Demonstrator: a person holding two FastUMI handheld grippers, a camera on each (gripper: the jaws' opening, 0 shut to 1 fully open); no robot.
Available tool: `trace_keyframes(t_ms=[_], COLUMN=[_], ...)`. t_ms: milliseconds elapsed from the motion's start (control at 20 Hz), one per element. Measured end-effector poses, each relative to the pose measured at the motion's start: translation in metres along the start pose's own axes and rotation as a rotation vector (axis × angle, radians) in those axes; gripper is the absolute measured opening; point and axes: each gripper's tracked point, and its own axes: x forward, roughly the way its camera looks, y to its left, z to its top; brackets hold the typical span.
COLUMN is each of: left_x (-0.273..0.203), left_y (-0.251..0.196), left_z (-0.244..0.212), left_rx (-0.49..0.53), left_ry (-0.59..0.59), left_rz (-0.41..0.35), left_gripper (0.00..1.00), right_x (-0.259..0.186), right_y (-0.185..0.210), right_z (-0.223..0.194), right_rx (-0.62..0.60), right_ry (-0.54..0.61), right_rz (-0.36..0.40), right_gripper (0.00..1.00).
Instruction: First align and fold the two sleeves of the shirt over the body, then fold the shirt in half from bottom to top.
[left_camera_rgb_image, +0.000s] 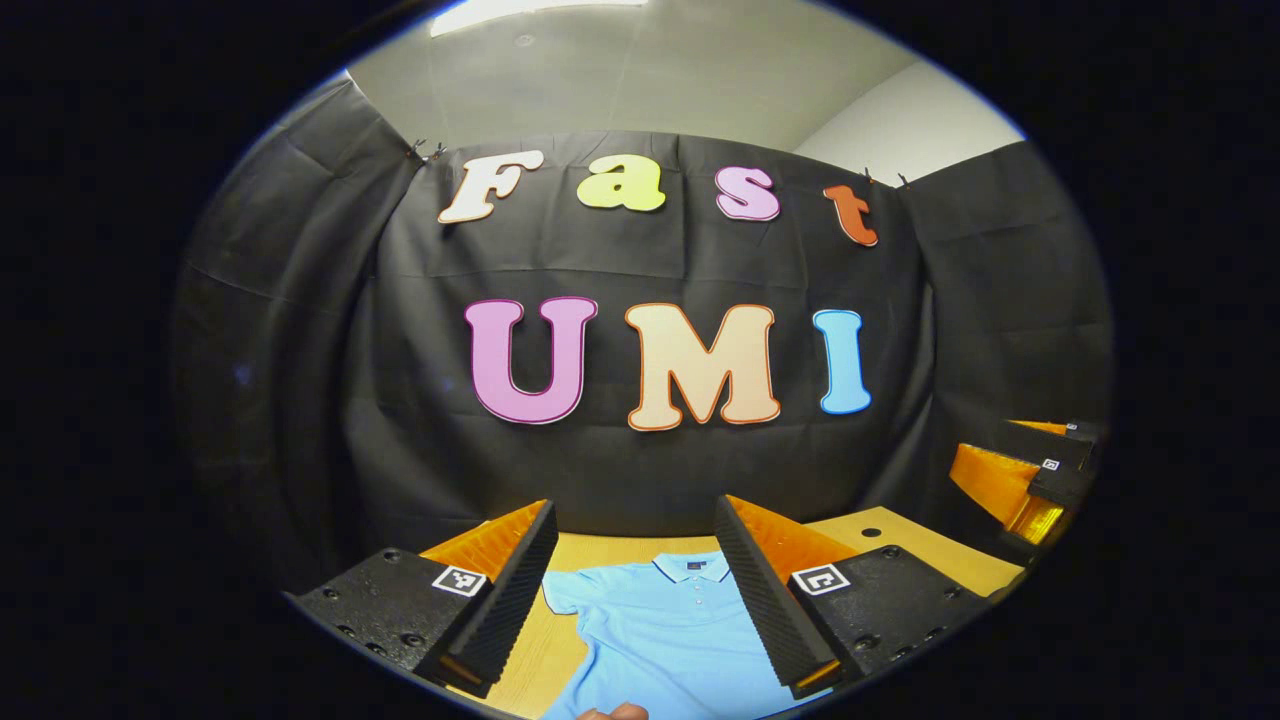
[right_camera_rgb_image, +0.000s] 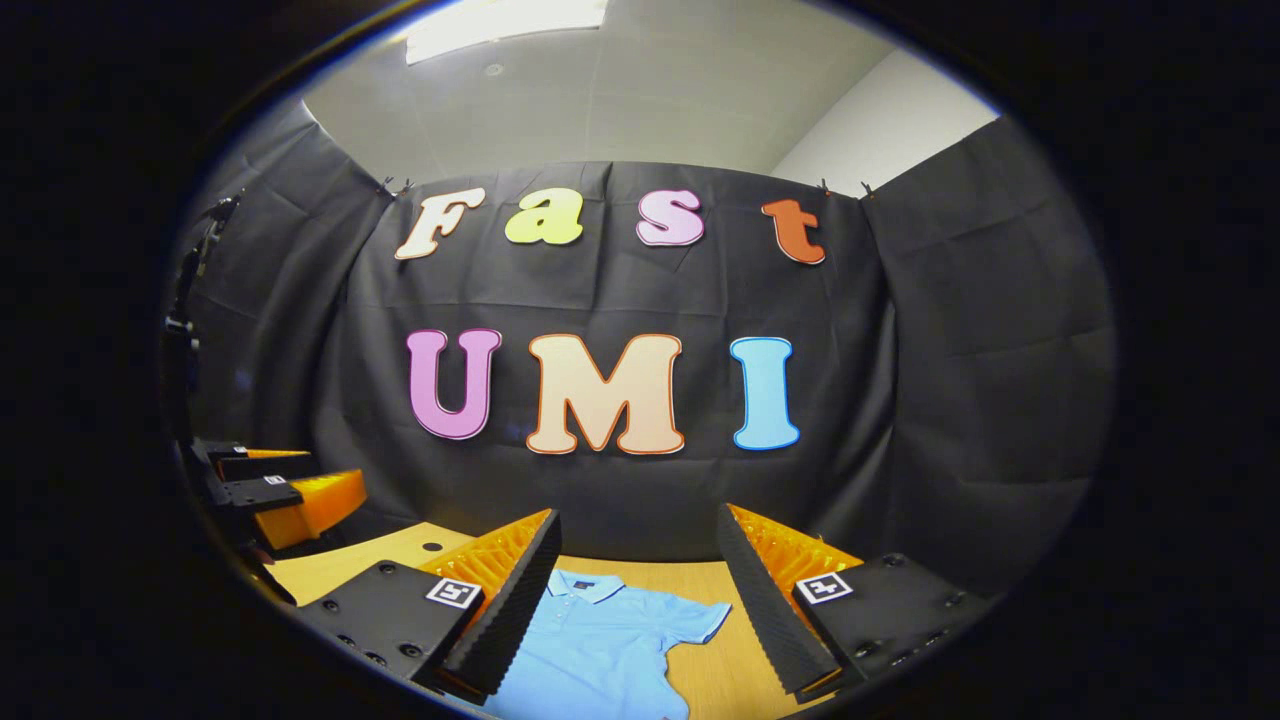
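A light blue polo shirt (left_camera_rgb_image: 660, 630) lies flat on the wooden table (left_camera_rgb_image: 900, 545), collar toward the back wall, one short sleeve spread out to the left. In the right gripper view the same shirt (right_camera_rgb_image: 600, 650) shows its other sleeve spread to the right. My left gripper (left_camera_rgb_image: 635, 600) hovers above the shirt, open, nothing between its fingers. My right gripper (right_camera_rgb_image: 635, 600) also hangs open over the shirt and holds nothing. The right gripper (left_camera_rgb_image: 1030, 475) appears at the right edge of the left gripper view, and the left gripper (right_camera_rgb_image: 275, 495) at the left edge of the right gripper view.
The table (right_camera_rgb_image: 330, 570) has a small round hole (right_camera_rgb_image: 432, 547) near its back left corner. Black cloth walls close the booth behind and at both sides. A fingertip (left_camera_rgb_image: 615, 712) peeks in at the bottom of the left gripper view.
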Motion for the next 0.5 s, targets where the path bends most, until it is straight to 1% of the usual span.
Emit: trace_keyframes(t_ms=[200,300,450,500], left_x=[0.017,0.025,0.036,0.039], left_y=[0.008,0.011,0.019,0.022], left_z=[0.006,0.007,0.008,0.008], left_rx=[0.005,0.0,0.003,0.005], left_ry=[-0.015,-0.018,-0.021,-0.023], left_rz=[0.0,-0.004,-0.002,-0.001], left_gripper=[0.94,0.94,0.94,0.94], right_x=[0.034,0.053,0.081,0.09], right_y=[-0.011,-0.017,-0.026,-0.03], right_z=[-0.008,-0.019,-0.04,-0.046], right_rx=[-0.02,-0.032,-0.052,-0.059], right_ry=[0.004,0.019,0.044,0.052], right_rz=[-0.031,-0.049,-0.082,-0.094], right_gripper=[0.98,0.99,0.98,0.99])
